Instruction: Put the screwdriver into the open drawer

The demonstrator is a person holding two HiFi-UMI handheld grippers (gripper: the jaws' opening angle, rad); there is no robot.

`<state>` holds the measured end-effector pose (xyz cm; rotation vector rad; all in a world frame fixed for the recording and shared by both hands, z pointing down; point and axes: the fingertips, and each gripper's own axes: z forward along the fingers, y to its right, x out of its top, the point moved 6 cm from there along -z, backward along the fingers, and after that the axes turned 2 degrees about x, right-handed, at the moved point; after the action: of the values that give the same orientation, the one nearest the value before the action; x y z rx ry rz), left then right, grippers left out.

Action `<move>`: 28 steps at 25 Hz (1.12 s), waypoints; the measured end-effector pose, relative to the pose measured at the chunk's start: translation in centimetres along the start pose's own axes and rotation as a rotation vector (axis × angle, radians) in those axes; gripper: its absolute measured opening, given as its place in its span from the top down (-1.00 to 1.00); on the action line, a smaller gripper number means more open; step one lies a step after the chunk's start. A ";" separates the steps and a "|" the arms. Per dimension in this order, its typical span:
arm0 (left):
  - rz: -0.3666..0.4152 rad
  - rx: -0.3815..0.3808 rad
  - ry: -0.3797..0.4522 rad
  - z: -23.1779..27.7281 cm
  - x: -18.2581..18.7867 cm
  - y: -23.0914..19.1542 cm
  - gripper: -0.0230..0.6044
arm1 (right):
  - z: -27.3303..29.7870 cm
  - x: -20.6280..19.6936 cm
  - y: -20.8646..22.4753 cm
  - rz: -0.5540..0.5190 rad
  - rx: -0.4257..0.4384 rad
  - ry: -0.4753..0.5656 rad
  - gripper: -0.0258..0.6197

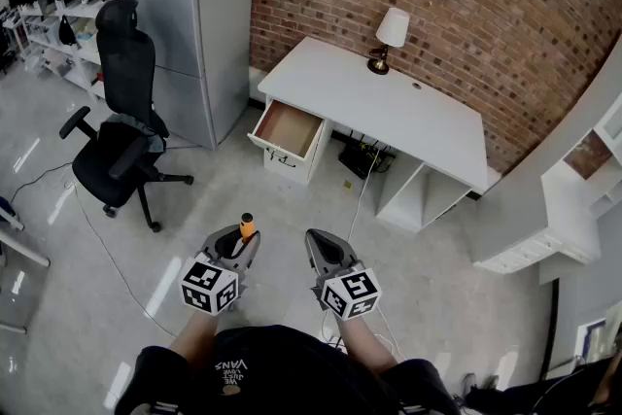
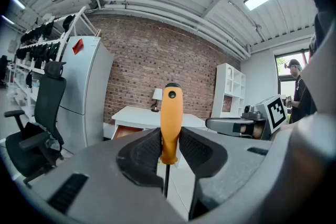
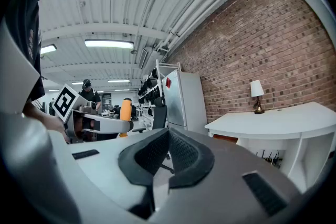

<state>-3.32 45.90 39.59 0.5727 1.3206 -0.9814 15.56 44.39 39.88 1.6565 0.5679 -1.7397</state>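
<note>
My left gripper (image 1: 240, 242) is shut on a screwdriver (image 2: 171, 122) with an orange handle, which stands upright between the pads, its thin shaft running down behind them. In the head view the handle (image 1: 247, 225) sticks up from the jaws. My right gripper (image 1: 321, 246) is shut with nothing in it (image 3: 164, 153). The open drawer (image 1: 289, 130) with a brown inside sticks out of the left end of the white desk (image 1: 389, 107), well ahead of both grippers. The right gripper view catches the orange handle (image 3: 125, 110) at the left.
A black office chair (image 1: 121, 131) stands on the floor to the left, before a grey refrigerator (image 1: 194, 15). A small lamp (image 1: 387, 36) sits on the desk by the brick wall. White shelving (image 1: 573, 209) is at the right. A cable trails across the floor.
</note>
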 end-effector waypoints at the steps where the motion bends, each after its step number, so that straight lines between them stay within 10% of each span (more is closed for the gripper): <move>1: -0.001 0.002 -0.001 0.1 0.0 -0.1 0.58 | 0.2 0.0 0.1 -0.001 0.001 0.000 0.94; 15: -0.034 0.015 -0.043 1.1 -1.3 -2.1 0.58 | 3.1 -0.3 1.0 0.012 0.010 0.005 0.94; 28: -0.040 -0.052 -0.028 8.1 1.9 -13.2 0.58 | 14.4 1.3 4.8 0.008 -0.069 0.001 0.94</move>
<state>-10.26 32.07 41.69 0.4934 1.3333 -0.9814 8.91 30.65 40.67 1.6097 0.6134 -1.6951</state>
